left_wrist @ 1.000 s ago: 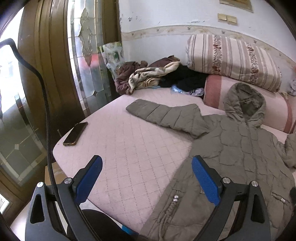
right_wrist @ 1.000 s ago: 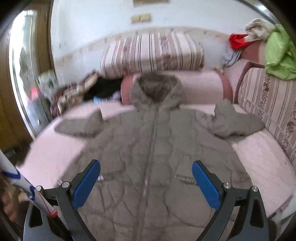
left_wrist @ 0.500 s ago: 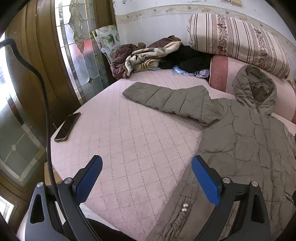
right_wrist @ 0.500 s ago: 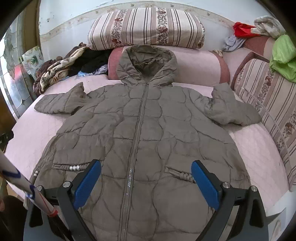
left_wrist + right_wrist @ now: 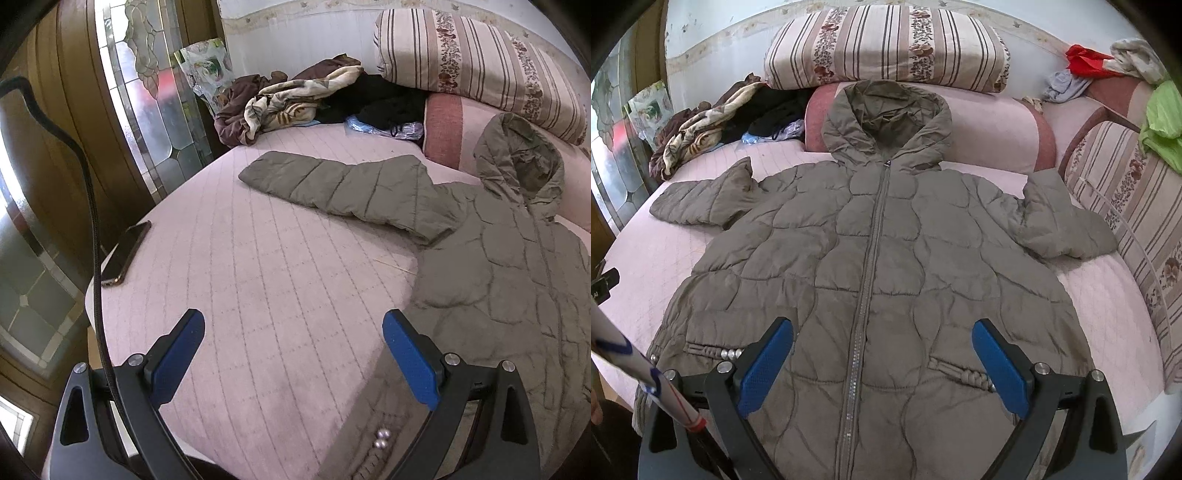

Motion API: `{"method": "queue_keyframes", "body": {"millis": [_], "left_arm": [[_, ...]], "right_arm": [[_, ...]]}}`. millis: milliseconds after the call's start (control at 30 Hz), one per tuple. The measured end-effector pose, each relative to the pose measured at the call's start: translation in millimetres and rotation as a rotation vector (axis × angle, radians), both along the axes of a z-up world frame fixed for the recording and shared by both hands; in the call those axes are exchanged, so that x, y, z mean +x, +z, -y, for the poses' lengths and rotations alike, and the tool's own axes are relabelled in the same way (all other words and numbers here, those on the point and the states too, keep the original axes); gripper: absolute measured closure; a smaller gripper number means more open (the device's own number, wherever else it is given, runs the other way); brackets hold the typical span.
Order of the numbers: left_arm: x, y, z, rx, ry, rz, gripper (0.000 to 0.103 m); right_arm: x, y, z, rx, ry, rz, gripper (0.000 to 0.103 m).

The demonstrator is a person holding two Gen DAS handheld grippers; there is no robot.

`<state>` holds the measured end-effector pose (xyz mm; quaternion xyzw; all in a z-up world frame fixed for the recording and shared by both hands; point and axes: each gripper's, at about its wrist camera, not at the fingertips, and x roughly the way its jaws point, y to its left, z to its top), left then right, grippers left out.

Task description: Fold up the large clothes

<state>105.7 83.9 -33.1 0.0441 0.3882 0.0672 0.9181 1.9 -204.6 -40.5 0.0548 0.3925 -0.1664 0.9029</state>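
Observation:
An olive quilted hooded jacket (image 5: 882, 266) lies flat, front up and zipped, on a pink quilted bed (image 5: 1108, 317). Its hood rests against a pink bolster. Both sleeves are spread out to the sides. In the left wrist view the jacket (image 5: 517, 280) fills the right side and its left sleeve (image 5: 340, 188) stretches across the bed (image 5: 240, 295). My left gripper (image 5: 293, 354) is open and empty above the bed beside the jacket's lower left corner. My right gripper (image 5: 882, 358) is open and empty above the jacket's lower front, over the zip.
A dark phone (image 5: 125, 254) lies at the bed's left edge. A heap of clothes and a blanket (image 5: 295, 99) sits at the back left. Striped pillows (image 5: 886, 48) stand behind the hood. A striped cushion (image 5: 1134, 206) with green cloth borders the right. A glass door (image 5: 155, 110) stands left.
Both grippers have moved forward and lower toward the bed. The jacket looks closer in both views and has not moved. Both grippers stay open.

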Motion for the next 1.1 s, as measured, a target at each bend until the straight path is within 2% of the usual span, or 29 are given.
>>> {"method": "queue_keyframes", "body": {"millis": [200,400,500,600,733,900,1033,1100], "left_arm": [[37,-10,-15,0.022,0.021,-0.024,0.006],[100,-27,-41,0.018,0.052,-0.088,0.006],[134,-37,-59,-0.014,0.082,-0.120,0.010],[163,-47,-72,-0.014,0.106,-0.134,0.014],[195,-60,-90,-0.096,0.142,-0.164,0.014],[235,-75,-108,-0.258,0.174,-0.196,0.015],[269,-88,-121,-0.432,0.178,-0.222,0.016],[284,-92,-125,-0.474,0.203,-0.211,0.016]], "right_arm": [[14,-8,4,0.016,0.008,-0.029,0.010],[24,-24,11,0.022,-0.004,-0.072,0.011],[28,-32,19,0.030,-0.019,-0.093,0.011],[32,-39,25,0.043,-0.033,-0.106,0.011],[37,-48,32,0.059,-0.045,-0.131,0.011],[41,-55,35,0.063,-0.045,-0.139,0.011],[44,-62,36,0.062,-0.047,-0.149,0.011],[45,-65,37,0.061,-0.052,-0.158,0.011]]}}
